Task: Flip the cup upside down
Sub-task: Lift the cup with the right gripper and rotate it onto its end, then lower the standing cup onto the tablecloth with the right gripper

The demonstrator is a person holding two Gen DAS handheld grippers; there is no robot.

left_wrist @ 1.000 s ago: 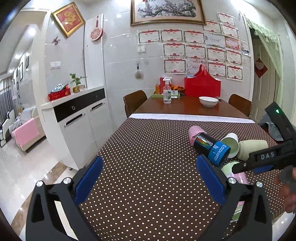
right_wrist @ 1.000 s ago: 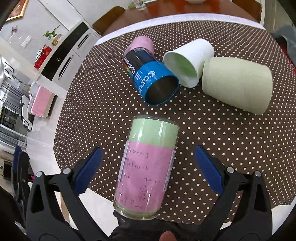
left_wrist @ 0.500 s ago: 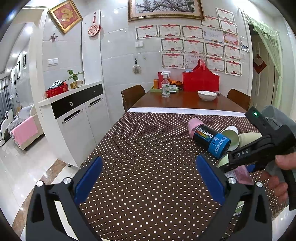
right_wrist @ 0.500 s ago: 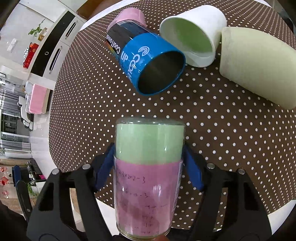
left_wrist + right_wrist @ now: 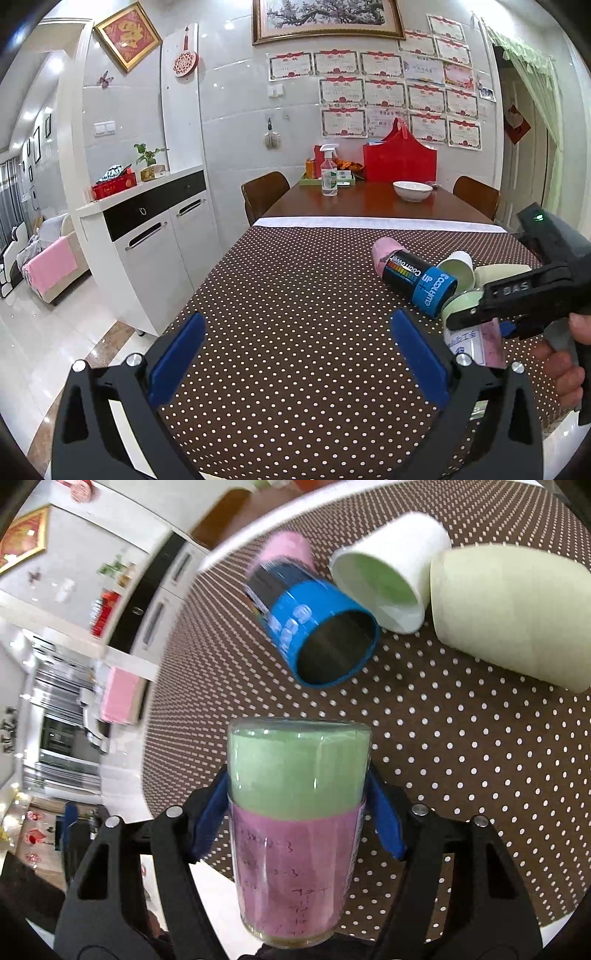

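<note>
The glass cup [image 5: 297,823], lined with green and pink paper, is clamped between the right gripper's [image 5: 297,812] blue pads above the polka-dot tablecloth [image 5: 461,775]. Just beyond lie a blue can [image 5: 317,635], a white cup [image 5: 388,572], a pale green cup [image 5: 513,616] and a blurred pink cup [image 5: 286,552]. The left gripper [image 5: 295,354] hangs spread apart, holding nothing.
</note>
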